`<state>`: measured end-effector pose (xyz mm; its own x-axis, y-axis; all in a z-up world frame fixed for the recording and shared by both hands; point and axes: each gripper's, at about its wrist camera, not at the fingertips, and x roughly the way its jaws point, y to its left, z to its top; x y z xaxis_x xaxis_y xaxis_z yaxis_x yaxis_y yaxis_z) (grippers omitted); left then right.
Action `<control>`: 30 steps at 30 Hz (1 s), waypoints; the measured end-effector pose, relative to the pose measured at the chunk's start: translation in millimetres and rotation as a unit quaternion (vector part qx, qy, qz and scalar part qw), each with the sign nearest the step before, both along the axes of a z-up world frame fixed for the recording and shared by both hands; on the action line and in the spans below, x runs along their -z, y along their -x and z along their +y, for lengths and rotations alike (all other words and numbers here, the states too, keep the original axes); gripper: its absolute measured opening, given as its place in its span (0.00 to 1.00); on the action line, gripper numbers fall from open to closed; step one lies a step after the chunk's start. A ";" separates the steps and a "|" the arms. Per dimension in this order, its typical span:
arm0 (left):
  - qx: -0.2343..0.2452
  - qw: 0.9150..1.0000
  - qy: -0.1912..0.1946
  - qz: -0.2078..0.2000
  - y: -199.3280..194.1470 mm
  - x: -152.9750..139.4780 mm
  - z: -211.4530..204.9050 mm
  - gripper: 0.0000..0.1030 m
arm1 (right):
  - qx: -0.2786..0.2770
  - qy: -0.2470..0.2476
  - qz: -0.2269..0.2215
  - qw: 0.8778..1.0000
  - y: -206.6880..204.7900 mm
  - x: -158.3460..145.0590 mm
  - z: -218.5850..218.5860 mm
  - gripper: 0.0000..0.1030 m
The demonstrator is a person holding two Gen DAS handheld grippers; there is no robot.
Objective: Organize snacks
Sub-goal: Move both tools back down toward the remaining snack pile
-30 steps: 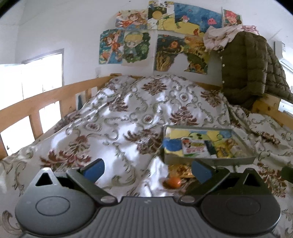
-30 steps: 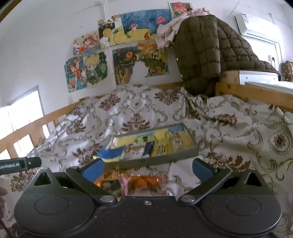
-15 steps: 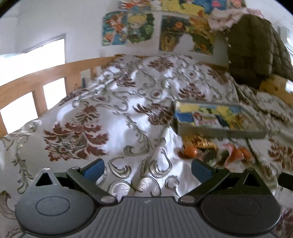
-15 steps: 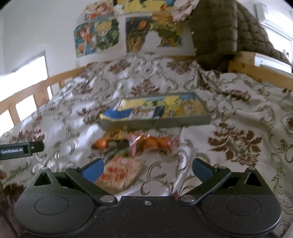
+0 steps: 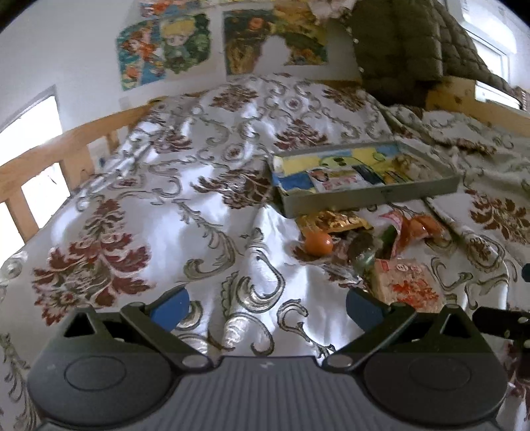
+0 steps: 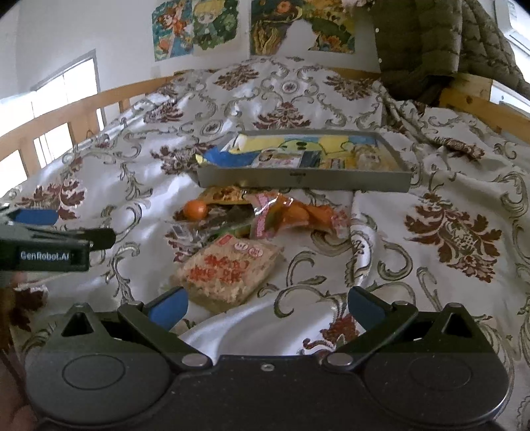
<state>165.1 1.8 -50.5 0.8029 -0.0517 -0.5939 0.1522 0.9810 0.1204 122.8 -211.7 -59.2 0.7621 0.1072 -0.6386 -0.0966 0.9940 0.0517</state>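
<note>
Gaping wide, both grippers' jaws empty: left gripper (image 5: 265, 306), right gripper (image 6: 266, 306).

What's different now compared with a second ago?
Both tools tipped downward toward the loose snacks: the right tool now hangs just short of the noodle packet, which was out of sight before. The left tool dipped too. Nothing was grabbed; both stay open. The tray and small orange ball haven't moved.

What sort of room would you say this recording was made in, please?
Most likely a bedroom, perhaps a child's: the snacks lie on a floral bedspread inside a wooden bed rail, with cartoon posters on the wall and a quilted jacket draped over the corner.
</note>
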 end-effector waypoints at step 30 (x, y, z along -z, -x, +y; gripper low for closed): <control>0.055 0.997 0.047 0.001 -69.1 12.2 -15.7 1.00 | 0.031 -0.036 -0.011 0.999 -39.5 25.8 -1.9 0.99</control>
<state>234.2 -13.9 -62.8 0.7879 -0.1954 -0.5840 0.2602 0.9652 0.0281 162.3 -213.7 -85.1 0.7823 0.1041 -0.6142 -0.0365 0.9919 0.1217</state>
